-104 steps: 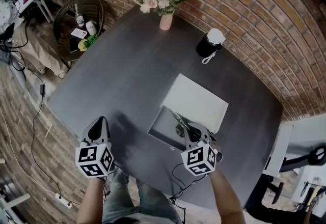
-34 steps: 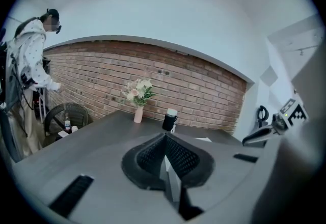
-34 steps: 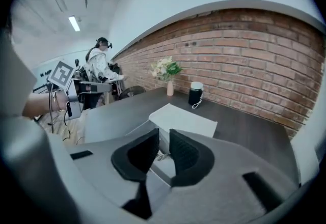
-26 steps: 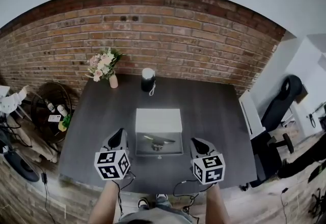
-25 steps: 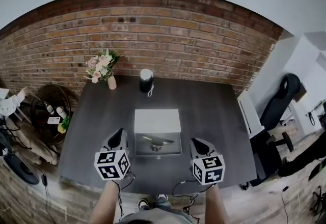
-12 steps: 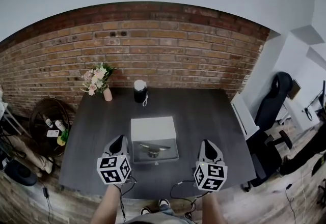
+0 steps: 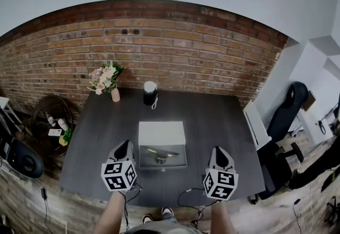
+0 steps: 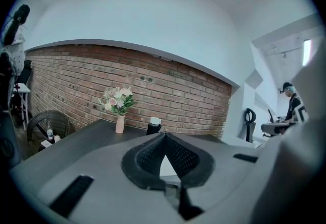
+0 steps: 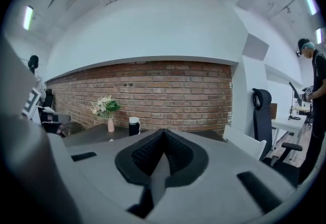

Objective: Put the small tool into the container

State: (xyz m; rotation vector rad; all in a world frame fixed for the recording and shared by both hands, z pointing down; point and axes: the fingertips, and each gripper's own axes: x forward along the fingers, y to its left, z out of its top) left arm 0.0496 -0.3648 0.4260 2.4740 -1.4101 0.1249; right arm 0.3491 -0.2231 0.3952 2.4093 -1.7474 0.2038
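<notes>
Right gripper, jaws clenched together on nothing, is held just right of the container; left gripper, likewise clenched and empty, is held just left of it. Small tool lies inside the open container, whose white lid stands behind it on the dark counter.

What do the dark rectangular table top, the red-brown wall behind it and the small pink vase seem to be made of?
Dark rectangular table top: likely wood or laminate, matt; no glare.
Red-brown wall: bare brick; courses and pale mortar joints show.
Small pink vase: perhaps glazed ceramic, smooth; too small to be sure.
</notes>
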